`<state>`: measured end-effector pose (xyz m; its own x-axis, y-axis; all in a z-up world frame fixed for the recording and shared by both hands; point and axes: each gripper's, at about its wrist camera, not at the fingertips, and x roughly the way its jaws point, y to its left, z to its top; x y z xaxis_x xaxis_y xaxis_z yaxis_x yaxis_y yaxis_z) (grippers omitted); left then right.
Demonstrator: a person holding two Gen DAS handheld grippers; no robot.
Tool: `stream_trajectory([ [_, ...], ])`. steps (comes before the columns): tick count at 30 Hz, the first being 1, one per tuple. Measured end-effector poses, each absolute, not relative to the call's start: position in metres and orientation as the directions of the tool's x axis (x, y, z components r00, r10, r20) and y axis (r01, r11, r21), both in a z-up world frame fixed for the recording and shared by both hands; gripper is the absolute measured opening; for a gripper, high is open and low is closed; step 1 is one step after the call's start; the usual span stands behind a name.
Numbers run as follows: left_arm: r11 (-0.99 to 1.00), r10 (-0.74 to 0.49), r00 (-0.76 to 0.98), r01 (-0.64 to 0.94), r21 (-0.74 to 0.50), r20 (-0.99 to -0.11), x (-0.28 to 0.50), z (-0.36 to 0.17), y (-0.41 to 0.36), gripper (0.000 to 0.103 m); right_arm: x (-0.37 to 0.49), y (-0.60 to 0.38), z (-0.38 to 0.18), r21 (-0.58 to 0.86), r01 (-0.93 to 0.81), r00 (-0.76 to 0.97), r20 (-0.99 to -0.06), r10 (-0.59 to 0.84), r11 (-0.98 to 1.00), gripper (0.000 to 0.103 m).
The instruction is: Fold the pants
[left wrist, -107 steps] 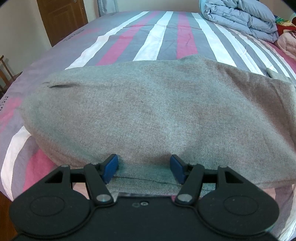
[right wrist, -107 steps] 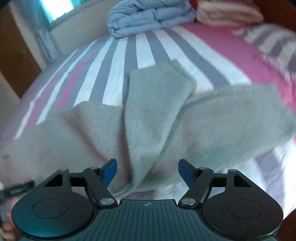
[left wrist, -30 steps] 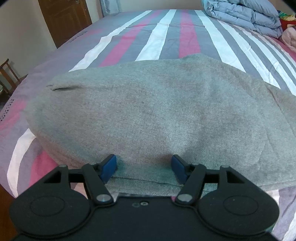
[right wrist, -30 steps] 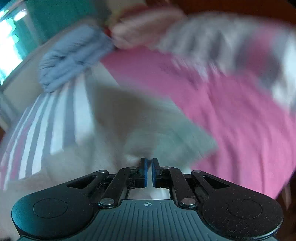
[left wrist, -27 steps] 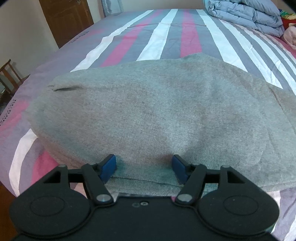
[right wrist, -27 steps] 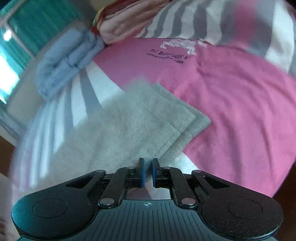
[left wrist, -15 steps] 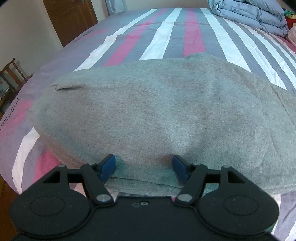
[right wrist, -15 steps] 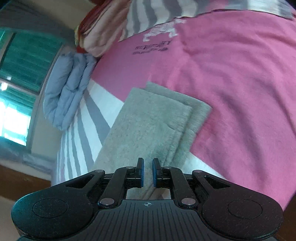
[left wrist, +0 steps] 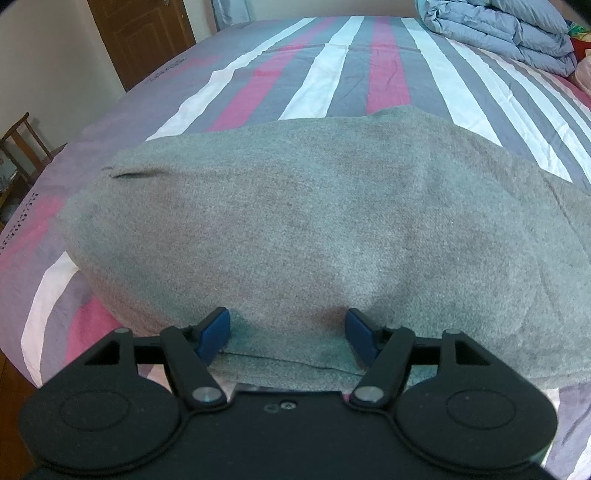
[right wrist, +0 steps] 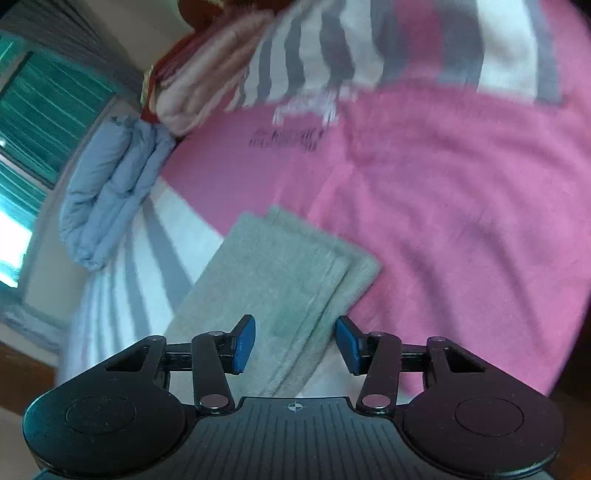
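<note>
left gripper (left wrist: 286,334): held low and level at the near edge of the pants (left wrist: 314,229), jaws wide apart | right gripper (right wrist: 295,343): tilted over the leg ends, jaws apart | pants spread on the bed (left wrist: 351,66)

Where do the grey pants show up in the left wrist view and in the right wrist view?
Left wrist view: the grey pants fill the middle, spread across the striped bed, just ahead of the open left gripper.
Right wrist view: the pants' leg ends lie at lower centre, stacked, between the open right gripper pads.
Shared landmark: the folded blue quilt, top right in the left view, at left in the right view.
</note>
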<state>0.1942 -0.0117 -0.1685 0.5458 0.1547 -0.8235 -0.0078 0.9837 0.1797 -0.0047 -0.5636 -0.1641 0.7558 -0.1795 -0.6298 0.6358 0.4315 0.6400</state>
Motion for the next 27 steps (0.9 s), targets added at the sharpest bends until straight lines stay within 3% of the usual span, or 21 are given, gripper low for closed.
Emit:
stream_trajectory([
  [2,0.982,0.166,0.549,-0.012,0.191,-0.819,0.194,-0.17,-0.014,0.063,-0.011,-0.567,-0.16,0.682,0.602,0.787,-0.595,-0.165,0.415,0.038],
  [7,0.983,0.158,0.549,-0.01,0.182,-0.821,0.193,-0.169,-0.013,0.063,0.006,-0.579,-0.183,0.687,0.637,0.75,-0.657,-0.074,0.349,0.038],
  [11,0.983,0.161,0.546,-0.012,0.185,-0.822,0.194,-0.169,-0.013,0.063,0.022,-0.577,-0.19,0.722,0.594,0.78,-0.624,-0.038,0.355,0.037],
  [12,0.982,0.165,0.545,-0.015,0.187,-0.822,0.194,-0.169,-0.014,0.063,0.028,-0.577,-0.192,0.718,0.593,0.778,-0.627,-0.031,0.363,0.016],
  [13,0.982,0.166,0.545,-0.014,0.188,-0.822,0.194,-0.169,-0.014,0.063,0.03,-0.579,-0.196,0.73,0.593,0.78,-0.625,-0.02,0.339,0.006],
  [15,0.982,0.162,0.546,-0.011,0.187,-0.822,0.194,-0.169,-0.013,0.063,0.031,-0.58,-0.198,0.781,0.566,0.81,-0.586,-0.005,0.266,0.006],
  [17,0.983,0.16,0.546,-0.009,0.185,-0.822,0.194,-0.169,-0.013,0.063,0.035,-0.576,-0.175,0.792,0.509,0.846,-0.532,-0.029,0.338,0.005],
  [19,0.982,0.163,0.545,-0.01,0.188,-0.822,0.194,-0.169,-0.013,0.063,0.031,-0.573,-0.14,0.833,0.408,0.907,-0.417,-0.061,0.374,0.005],
  [21,0.982,0.165,0.546,-0.013,0.189,-0.821,0.194,-0.169,-0.014,0.063,0.025,-0.566,-0.111,0.79,0.364,0.927,-0.36,-0.107,0.494,0.005],
  [23,0.981,0.168,0.548,-0.013,0.193,-0.82,0.194,-0.169,-0.014,0.064,0.024,-0.56,-0.115,0.703,0.426,0.894,-0.426,-0.143,0.569,0.005],
  [27,0.981,0.165,0.546,-0.007,0.193,-0.821,0.194,-0.169,-0.014,0.064,0.015,-0.571,-0.18,0.626,0.626,0.754,-0.638,-0.155,0.465,0.005],
])
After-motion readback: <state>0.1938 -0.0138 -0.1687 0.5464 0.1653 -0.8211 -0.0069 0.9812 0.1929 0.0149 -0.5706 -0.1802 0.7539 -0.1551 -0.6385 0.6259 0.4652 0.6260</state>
